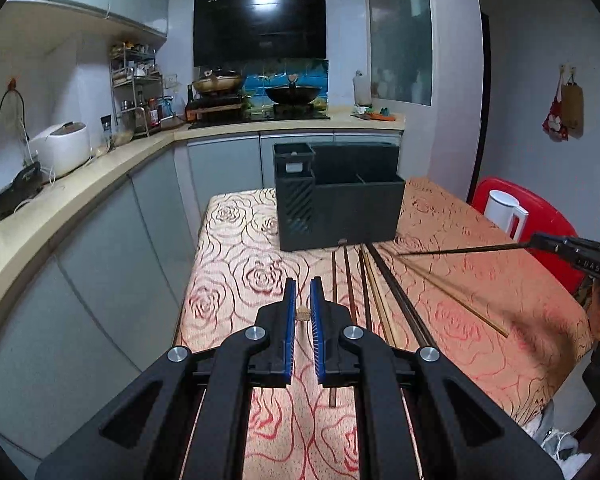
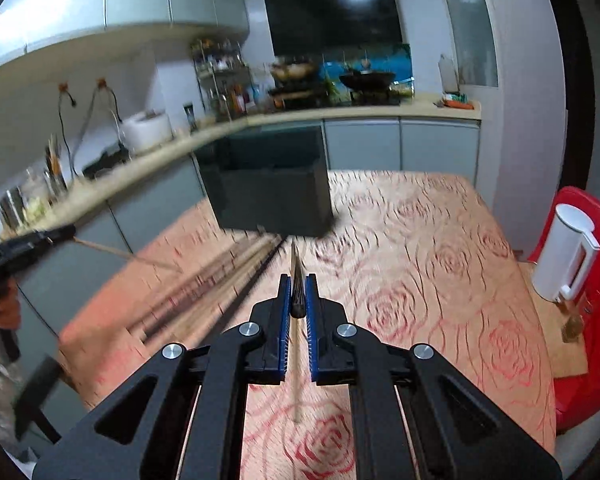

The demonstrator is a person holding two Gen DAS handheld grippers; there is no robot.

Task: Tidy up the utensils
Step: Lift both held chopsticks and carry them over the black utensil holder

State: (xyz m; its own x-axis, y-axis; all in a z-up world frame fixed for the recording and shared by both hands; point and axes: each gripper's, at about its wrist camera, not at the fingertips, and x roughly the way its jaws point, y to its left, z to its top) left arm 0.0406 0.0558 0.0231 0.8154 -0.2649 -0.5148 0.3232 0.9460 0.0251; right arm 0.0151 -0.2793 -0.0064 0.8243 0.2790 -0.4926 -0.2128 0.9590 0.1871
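Wooden pale chopstick (image 1: pixel 302 315) pinched in left claw (image 1: pixel 302 300), dark slim chopstick (image 2: pixel 296 280) in right claw (image 2: pixel 297 294), both lifted mid-frame; next: tipping into black slotted plastic organizer (image 1: pixel 340 208) on rose-patterned worktop (image 1: pixel 236 280).

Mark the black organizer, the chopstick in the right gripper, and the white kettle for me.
black organizer (image 1: pixel 356 216): left wrist view, front wall.
dark chopstick (image 2: pixel 296 280): right wrist view, shaft between the pads.
white kettle (image 2: pixel 560 256): right wrist view, body.

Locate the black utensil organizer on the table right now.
In the left wrist view, the black utensil organizer stands at the table's far end, just beyond the loose chopsticks.
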